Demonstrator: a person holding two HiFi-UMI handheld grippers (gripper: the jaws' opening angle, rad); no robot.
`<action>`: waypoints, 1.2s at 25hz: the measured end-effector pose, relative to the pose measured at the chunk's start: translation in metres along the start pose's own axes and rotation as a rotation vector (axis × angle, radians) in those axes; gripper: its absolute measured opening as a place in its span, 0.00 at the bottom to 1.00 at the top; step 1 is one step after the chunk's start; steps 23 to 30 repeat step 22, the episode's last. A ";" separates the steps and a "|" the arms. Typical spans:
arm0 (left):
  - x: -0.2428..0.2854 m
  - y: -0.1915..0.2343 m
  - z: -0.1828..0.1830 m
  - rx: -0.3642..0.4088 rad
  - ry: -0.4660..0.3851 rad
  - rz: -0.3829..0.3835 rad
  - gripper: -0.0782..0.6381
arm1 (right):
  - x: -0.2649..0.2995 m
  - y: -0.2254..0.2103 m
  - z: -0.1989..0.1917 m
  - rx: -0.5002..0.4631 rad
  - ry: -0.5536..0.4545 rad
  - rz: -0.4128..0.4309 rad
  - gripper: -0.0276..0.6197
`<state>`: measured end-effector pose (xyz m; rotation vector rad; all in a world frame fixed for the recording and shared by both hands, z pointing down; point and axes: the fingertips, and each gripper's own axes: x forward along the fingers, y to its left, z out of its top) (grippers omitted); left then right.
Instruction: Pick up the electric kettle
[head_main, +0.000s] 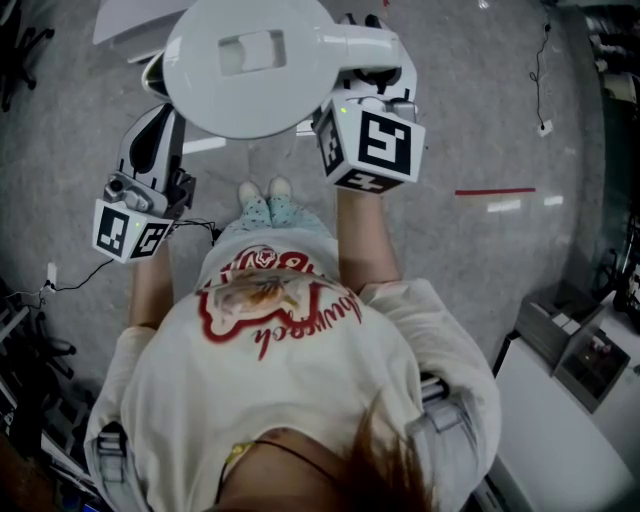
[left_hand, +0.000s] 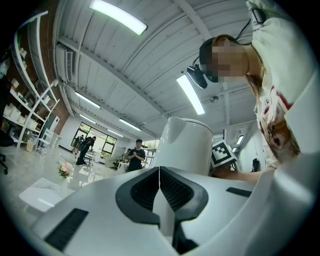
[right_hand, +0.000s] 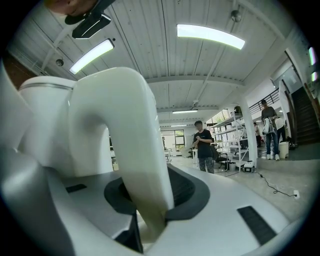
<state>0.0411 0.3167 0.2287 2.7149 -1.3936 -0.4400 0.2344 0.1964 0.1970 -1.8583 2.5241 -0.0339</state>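
Your right gripper (right_hand: 150, 215) pinches the handle (right_hand: 125, 135) of the electric kettle (head_main: 215, 95), so the lift seems done; hold it level, while the left gripper (left_hand: 160, 187) has its jaws pressed together, empty.

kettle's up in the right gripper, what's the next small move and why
Probably hold the right gripper clamped and carry the kettle upright. It hangs by its handle alone, high above the floor, and the left gripper, jaws together and empty, sits beside it and gives no support.
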 end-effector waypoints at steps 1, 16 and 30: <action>-0.001 0.000 0.000 0.001 -0.001 -0.003 0.13 | 0.000 0.000 -0.001 -0.001 0.001 -0.002 0.20; -0.005 0.005 0.004 0.009 -0.003 -0.020 0.13 | 0.001 0.009 -0.008 0.012 0.028 0.006 0.20; -0.005 0.009 0.006 0.002 -0.011 -0.017 0.13 | 0.003 0.011 -0.010 0.027 0.036 0.016 0.20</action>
